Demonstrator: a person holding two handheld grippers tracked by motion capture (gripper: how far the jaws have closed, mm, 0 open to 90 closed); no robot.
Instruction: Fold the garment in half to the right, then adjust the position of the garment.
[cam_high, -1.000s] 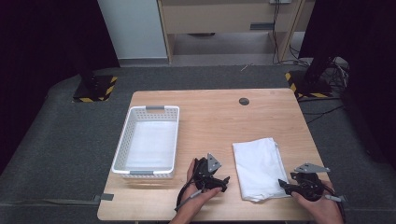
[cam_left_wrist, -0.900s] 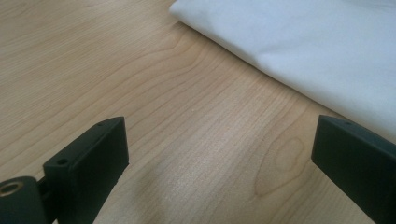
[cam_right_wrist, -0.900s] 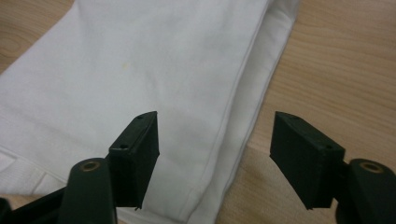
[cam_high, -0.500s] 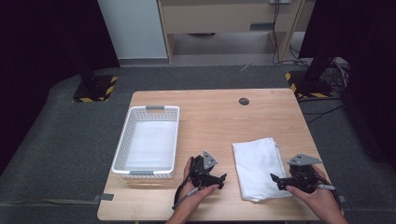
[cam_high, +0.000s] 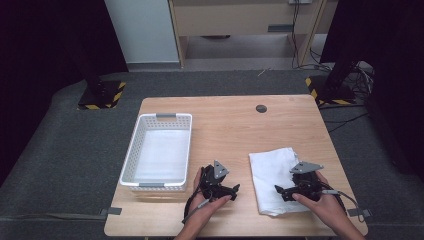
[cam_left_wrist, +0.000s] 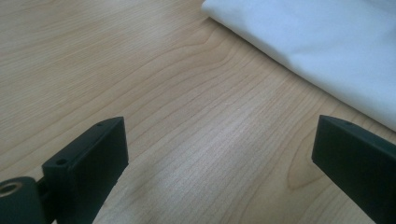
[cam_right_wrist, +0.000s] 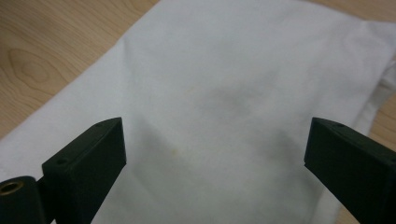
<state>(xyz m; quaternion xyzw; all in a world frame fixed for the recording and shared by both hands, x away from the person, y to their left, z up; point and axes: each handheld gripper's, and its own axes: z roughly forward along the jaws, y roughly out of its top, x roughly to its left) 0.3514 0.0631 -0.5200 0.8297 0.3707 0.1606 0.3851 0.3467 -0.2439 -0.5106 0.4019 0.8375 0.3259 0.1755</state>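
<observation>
The right gripper (cam_high: 280, 190) hovered over the near part of the folded white cloth (cam_high: 272, 172), its jaws pointing across the cloth toward the left gripper (cam_high: 234, 189). Its jaws had just been opening and stood wide apart, with cloth spread beneath and ahead of them but nothing pinched between the pads. In the right gripper view the cloth (cam_right_wrist: 224, 107) ran from between the fingertips outward, bare wood showing beyond its far left edge. Whether the fingertips brushed the fabric was hard to judge from these angles.

The left gripper's jaws were also spread wide over bare table (cam_left_wrist: 140, 70), gripping nothing; the cloth's edge (cam_left_wrist: 317, 46) lay ahead and to the right of its fingers, apart from them. A white basket (cam_high: 137, 145) sat beside the left hand (cam_high: 207, 207), away from the cloth.
</observation>
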